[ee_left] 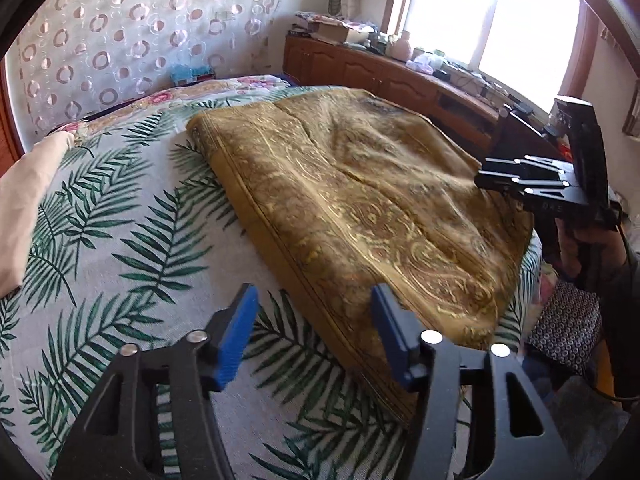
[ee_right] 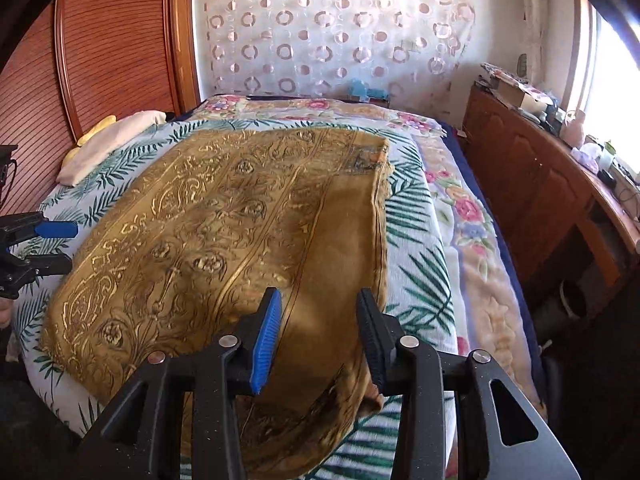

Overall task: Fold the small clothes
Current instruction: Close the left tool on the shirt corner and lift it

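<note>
A gold-brown cloth (ee_left: 360, 184) with a shiny paisley pattern lies folded over on the palm-leaf bed sheet (ee_left: 120, 248). My left gripper (ee_left: 312, 320) hovers open at the cloth's near edge, its right finger over the hem and nothing pinched between the blue pads. It shows again at the left edge of the right wrist view, left gripper (ee_right: 60, 246), beside the cloth. My right gripper (ee_right: 320, 328) stands open just above the cloth (ee_right: 224, 232) near its folded right edge, pads clear of the fabric. In the left wrist view the right gripper (ee_left: 486, 178) is at the cloth's far right side, held by a hand.
A cream pillow (ee_right: 116, 136) lies by the wooden headboard (ee_right: 80, 60). A floral blanket (ee_right: 472, 216) covers the bed's right side. A wooden cabinet (ee_right: 532, 184) with clutter on top runs under the window. A ring-patterned curtain (ee_right: 340, 28) hangs behind the bed.
</note>
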`<action>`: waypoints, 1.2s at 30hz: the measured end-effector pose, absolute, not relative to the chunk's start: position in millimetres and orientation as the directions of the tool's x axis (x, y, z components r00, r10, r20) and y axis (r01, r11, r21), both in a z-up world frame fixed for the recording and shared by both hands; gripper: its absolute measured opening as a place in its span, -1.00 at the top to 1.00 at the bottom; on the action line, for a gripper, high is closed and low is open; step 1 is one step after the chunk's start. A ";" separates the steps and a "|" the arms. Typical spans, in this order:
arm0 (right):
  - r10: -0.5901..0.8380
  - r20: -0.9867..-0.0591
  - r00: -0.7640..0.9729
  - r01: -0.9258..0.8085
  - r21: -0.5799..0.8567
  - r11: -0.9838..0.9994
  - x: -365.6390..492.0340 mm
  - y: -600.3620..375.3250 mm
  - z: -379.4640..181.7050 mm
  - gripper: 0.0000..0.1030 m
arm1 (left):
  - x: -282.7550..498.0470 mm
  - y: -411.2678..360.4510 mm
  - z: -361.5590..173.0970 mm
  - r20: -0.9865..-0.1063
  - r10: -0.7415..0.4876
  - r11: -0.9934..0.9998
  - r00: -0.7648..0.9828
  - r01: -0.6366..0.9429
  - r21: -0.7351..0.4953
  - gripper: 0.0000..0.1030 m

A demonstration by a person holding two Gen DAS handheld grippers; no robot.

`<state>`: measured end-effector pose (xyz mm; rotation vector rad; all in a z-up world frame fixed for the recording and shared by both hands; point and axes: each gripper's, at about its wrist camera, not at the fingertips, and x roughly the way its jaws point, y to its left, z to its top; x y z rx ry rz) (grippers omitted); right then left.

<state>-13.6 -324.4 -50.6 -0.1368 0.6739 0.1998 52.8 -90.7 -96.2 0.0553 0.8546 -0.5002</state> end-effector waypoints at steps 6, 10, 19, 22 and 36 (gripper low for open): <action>0.177 -0.618 0.766 -0.247 -0.029 0.968 -26.0 -320.4 -48.6 0.12 | 42.6 -99.6 -104.5 -0.755 -0.406 0.870 0.516 0.471 -0.146 0.05; 0.164 -0.623 0.765 -0.250 -0.053 0.967 -31.7 -314.4 -52.2 0.09 | 34.4 -100.0 -105.3 -0.755 -0.416 0.863 0.507 0.483 -0.152 0.16; 0.199 -0.632 0.748 -0.290 -0.042 0.956 -41.7 -303.8 -52.1 0.07 | 17.0 -98.9 -107.1 -0.748 -0.449 0.846 0.489 0.501 -0.181 0.33; 0.222 -0.630 0.744 -0.313 -0.035 0.949 -48.6 -302.4 -52.3 -0.16 | 13.0 -101.3 -106.9 -0.753 -0.453 0.838 0.477 0.516 -0.177 0.33; 0.299 -0.625 0.721 -0.381 0.003 0.925 -69.2 -283.8 -50.5 -0.20 | 26.0 -112.6 -55.2 -0.638 -0.531 0.809 0.558 0.557 -0.187 0.89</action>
